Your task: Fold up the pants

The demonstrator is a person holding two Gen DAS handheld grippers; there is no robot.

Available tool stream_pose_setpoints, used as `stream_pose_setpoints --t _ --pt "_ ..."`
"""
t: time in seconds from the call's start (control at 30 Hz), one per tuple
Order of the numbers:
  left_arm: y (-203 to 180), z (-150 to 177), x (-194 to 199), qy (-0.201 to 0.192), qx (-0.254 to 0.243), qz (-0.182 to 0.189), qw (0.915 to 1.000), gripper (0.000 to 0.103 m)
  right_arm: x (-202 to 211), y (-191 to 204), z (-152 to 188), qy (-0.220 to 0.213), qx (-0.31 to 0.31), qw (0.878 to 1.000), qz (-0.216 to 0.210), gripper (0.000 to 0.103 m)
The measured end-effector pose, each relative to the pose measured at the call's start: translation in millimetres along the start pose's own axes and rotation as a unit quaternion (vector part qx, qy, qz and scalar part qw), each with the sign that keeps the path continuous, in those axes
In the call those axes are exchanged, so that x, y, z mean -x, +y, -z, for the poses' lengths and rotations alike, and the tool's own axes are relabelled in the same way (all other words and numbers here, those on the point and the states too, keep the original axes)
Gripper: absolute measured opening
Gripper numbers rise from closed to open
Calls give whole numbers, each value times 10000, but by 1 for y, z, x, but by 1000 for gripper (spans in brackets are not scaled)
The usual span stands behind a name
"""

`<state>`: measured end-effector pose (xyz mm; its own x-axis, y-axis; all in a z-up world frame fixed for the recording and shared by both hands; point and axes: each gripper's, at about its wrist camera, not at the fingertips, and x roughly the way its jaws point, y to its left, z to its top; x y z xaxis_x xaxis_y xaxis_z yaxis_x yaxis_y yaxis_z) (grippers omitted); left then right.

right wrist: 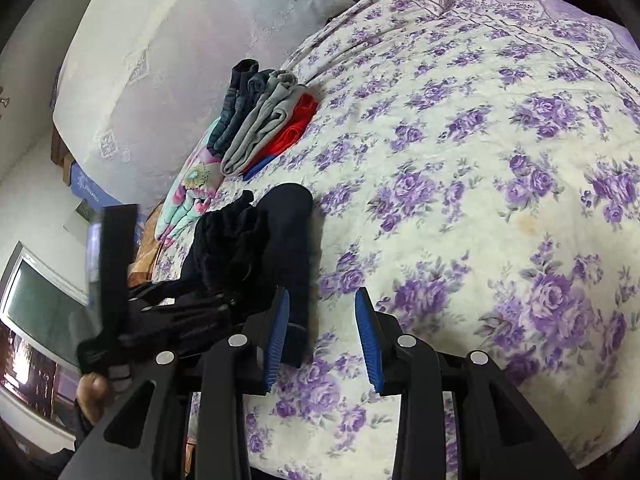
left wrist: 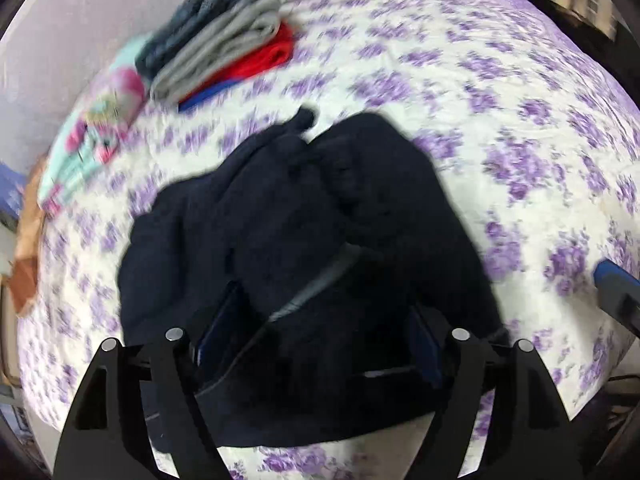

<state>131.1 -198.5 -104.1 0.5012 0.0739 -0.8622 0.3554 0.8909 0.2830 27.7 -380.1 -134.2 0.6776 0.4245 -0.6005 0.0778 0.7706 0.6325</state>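
Left wrist view: the dark pants (left wrist: pixel 288 216) lie bunched in a loose heap on the bed (left wrist: pixel 500 92), a grey waistband strip showing across the heap. The left claw (left wrist: pixel 316 344) stands wide open over the near end of the pants, its blue pads on either side of the cloth and not pressing it. The near hem of the pants lies just short of the bed's near edge.

Right wrist view: the pants (right wrist: pixel 260 248) lie in a long rumpled strip, one rolled end pointing away toward the stack (right wrist: pixel 264 120). The right claw (right wrist: pixel 324 336) is partly open with nothing between its pads; its left pad sits just beside the near end of the pants, the right pad over bare bedspread. The left claw (right wrist: pixel 160 320), held by a hand (right wrist: pixel 94 394), hangs on the far side of the pants from the right claw, near the bed's side edge.

Beyond the pants, the stack of folded clothes (left wrist: pixel 224 40), denim, grey, red and blue, sits near the wall (right wrist: pixel 152 52), with a printed cloth (left wrist: pixel 96 128) beside it. To the right of the pants the flowered bedspread is bare all the way to the far edge.
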Motion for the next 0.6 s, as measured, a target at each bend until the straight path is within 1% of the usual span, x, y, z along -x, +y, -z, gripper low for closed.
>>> stream_pose_setpoints --t 0.07,0.13,0.17,0.2,0.27,0.33,0.37,0.4,0.43,0.5,0.53,0.57,0.6 --pt "0 0 19 -213 -48 466 9987 81 1 1 0 -47 32 10000 44 35" --pt "15 3 42 -467 97 1012 9937 81 -2 3 0 -11 63 10000 55 35" --pt "29 6 55 -631 244 1189 9906 83 -2 6 1 5 82 10000 30 35" --pt "43 10 63 -804 424 1281 9876 86 -2 9 0 22 121 9999 -29 35" --pt "82 16 72 -1107 887 1342 9808 86 -6 22 1 131 269 9988 -383 37" --pt "124 26 67 -1249 1387 1156 9756 86 -13 37 0 295 328 9961 -769 49" --pt "136 29 61 -1222 1512 1092 9748 84 -18 45 -2 348 365 9948 -885 51" --pt "149 33 51 -1116 1645 1088 9740 70 -24 59 -6 397 512 9939 -890 51" --pt "161 41 38 -899 1774 1256 9719 62 -28 70 -10 413 665 9932 -864 51" --pt "167 51 15 -580 1843 1669 9669 40 -36 94 -21 407 986 9902 -905 51" --pt "164 56 0 -379 1805 1829 9657 33 -44 108 -29 432 1153 9879 -940 51" --pt "161 60 -11 -266 1780 1852 9661 23 -51 120 -36 450 1286 9864 -920 51" --pt "157 63 -20 -246 1799 1844 9659 23 -58 130 -42 470 1410 9850 -872 50"
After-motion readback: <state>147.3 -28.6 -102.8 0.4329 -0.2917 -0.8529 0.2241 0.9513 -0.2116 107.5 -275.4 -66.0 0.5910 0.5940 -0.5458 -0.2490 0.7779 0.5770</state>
